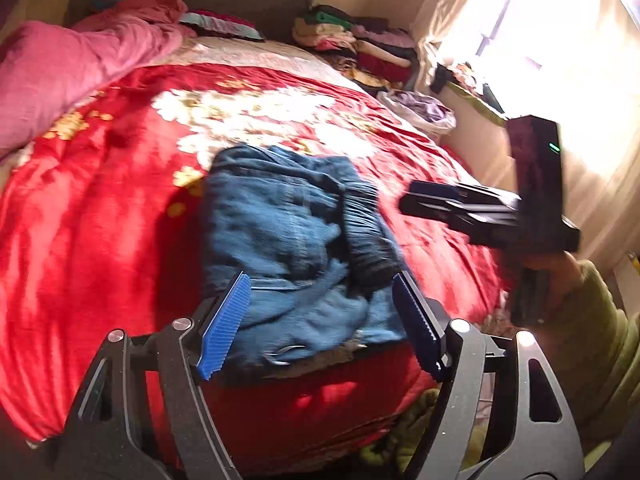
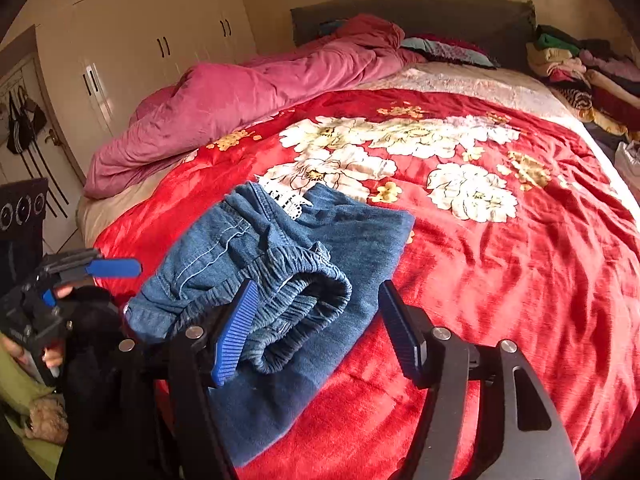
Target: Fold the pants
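Observation:
Blue denim pants [image 1: 288,240] lie folded into a compact bundle on the red floral blanket [image 1: 100,220] near the bed's front edge. The elastic waistband [image 2: 304,304] is bunched on top. My left gripper [image 1: 320,312] is open just above the near edge of the pants, holding nothing. My right gripper [image 2: 316,320] is open above the waistband, empty. The right gripper also shows in the left wrist view [image 1: 440,204], hovering to the right of the pants. The left gripper shows in the right wrist view [image 2: 116,269] at the pants' left.
A pink duvet [image 2: 240,104] lies along the bed's left side. Stacks of folded clothes [image 2: 580,68] sit at the far right by the headboard. A wardrobe [image 2: 140,40] stands to the left. A bright window [image 1: 540,20] and a bag [image 1: 424,108] are at the right.

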A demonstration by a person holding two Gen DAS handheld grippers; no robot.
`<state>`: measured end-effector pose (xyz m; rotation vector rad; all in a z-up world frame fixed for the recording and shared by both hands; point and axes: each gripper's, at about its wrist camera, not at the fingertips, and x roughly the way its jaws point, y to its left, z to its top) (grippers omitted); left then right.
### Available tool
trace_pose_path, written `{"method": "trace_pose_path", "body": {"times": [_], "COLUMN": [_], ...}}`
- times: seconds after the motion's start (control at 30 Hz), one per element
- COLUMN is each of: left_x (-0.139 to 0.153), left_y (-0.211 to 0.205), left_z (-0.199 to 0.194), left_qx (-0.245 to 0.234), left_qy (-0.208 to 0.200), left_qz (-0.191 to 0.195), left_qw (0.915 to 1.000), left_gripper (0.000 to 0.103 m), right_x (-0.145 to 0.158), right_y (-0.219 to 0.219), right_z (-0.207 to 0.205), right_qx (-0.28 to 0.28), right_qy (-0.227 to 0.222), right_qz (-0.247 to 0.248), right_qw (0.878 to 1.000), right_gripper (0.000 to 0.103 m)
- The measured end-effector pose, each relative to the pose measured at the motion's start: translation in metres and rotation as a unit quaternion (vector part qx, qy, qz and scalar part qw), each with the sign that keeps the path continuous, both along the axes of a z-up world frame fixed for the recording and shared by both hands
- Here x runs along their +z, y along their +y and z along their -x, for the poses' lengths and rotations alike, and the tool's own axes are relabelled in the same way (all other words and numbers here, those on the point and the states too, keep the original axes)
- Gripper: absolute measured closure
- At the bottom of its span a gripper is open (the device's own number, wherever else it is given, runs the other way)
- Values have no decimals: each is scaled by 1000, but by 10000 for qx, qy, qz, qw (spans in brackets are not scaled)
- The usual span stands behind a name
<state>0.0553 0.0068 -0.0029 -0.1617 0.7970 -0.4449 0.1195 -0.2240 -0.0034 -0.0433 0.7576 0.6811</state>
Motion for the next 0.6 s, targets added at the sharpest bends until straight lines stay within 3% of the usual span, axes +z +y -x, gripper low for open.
{"method": "trace_pose_path", "body": {"times": [0.13,0.23,0.43,0.47,0.53,0.6], "left_x": [2,4,0,0,-2,-6], "left_y": [12,21,41,42,38,31], "left_z": [-3,-10,-40,-48,-61,-73], "left_qx": [301,458,630,594,455,314], "left_qy": [-37,6,349,438,540,659], "left_qz": [-295,-462,-318,-261,-225,-299], "left_qw": [9991,9979,9969,9969,9972,9969], "left_gripper": [25,23,25,28,51,67], "right_x": [10,17,22,21,17,13], "right_y": [-2,8,51,61,79,93], "right_z": [28,51,95,100,107,111], "right_qx": [179,479,1438,1600,1836,1971], "right_qy": [-260,-485,-873,-918,-997,-1060], "right_qz": [56,158,504,602,772,916], "right_qw": [9995,9976,9845,9810,9749,9703], "right_gripper": [35,35,35,37,41,52]}}
